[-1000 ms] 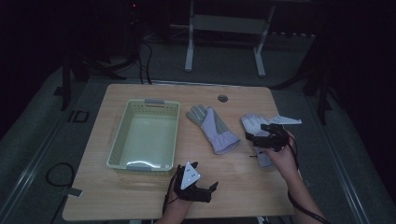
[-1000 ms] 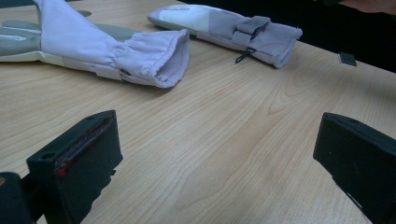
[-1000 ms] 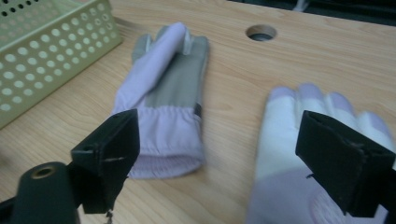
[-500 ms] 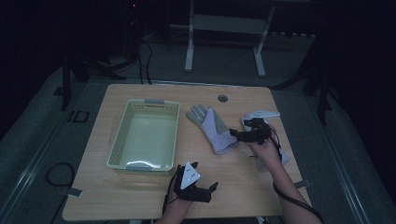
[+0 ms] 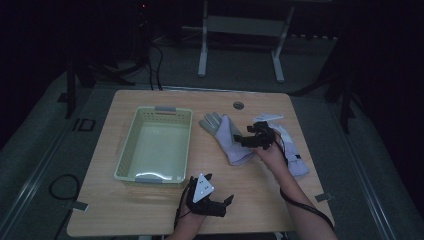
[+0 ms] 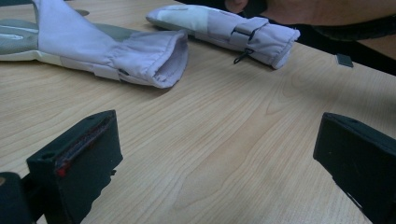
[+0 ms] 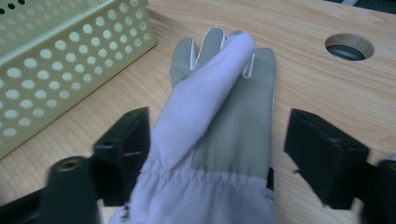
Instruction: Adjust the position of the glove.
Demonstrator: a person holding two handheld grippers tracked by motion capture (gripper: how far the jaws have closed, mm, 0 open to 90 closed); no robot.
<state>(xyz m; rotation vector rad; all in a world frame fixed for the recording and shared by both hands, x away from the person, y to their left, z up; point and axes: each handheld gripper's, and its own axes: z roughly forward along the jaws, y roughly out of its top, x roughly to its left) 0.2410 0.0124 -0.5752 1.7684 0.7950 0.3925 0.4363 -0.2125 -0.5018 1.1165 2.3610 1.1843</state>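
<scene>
High view: right gripper (image 5: 246, 140) over near glove (image 5: 227, 138), just right of basket (image 5: 155, 145); left gripper (image 5: 215, 202) below basket's near-right corner, wide, empty.
Left gripper view: 2nd glove (image 6: 224, 30) beyond first.
Right gripper view: jaws wide but just been closing, astride glove w/ folded-over cuff, pads not pressing.

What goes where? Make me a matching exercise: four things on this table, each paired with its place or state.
1. basket
2. glove between the right gripper's jaws
3. second glove
4. left gripper

a. jaws open over bare wood
b. pale green, on the table's left part
c. thumb folded across the palm
d. lies under the person's right forearm

Pairs: 1-b, 2-c, 3-d, 4-a
</scene>
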